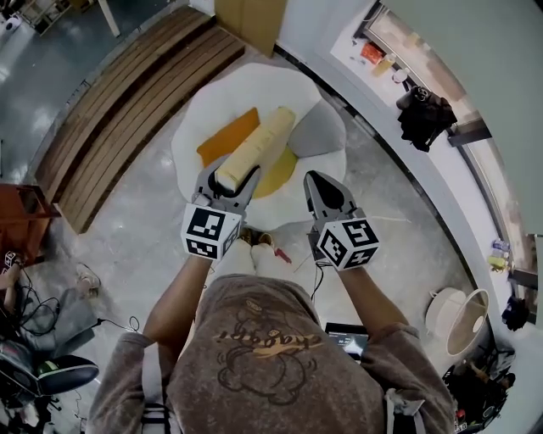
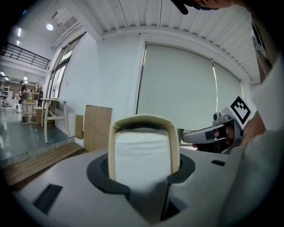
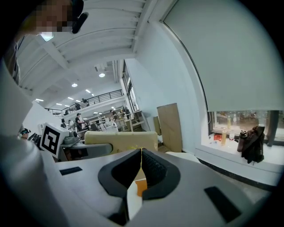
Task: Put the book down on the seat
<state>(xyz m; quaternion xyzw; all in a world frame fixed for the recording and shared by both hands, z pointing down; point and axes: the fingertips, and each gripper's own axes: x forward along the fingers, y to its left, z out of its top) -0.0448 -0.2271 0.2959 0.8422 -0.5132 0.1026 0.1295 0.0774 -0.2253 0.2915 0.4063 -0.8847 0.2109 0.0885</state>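
Observation:
A thick book [image 1: 257, 146] with a beige cover and white page edges is clamped at its near end in my left gripper [image 1: 229, 178], level above the seat. In the left gripper view the book [image 2: 143, 150] fills the gap between the jaws of the left gripper [image 2: 144, 156]. The seat [image 1: 199, 110] is a white rounded chair with orange [image 1: 227, 136], yellow [image 1: 282, 175] and grey [image 1: 316, 131] cushions. My right gripper [image 1: 316, 180] hangs to the right of the book, shut with nothing in it; its tips meet in the right gripper view [image 3: 141, 153], where the book [image 3: 122, 142] shows to the left.
A slatted wooden platform [image 1: 127, 102] runs along the left of the seat. A cardboard panel [image 1: 250, 21] leans behind it. A curved white window ledge [image 1: 399, 110] with a dark bag [image 1: 424, 114] lies to the right. Cables and gear [image 1: 38, 339] sit on the floor at the near left.

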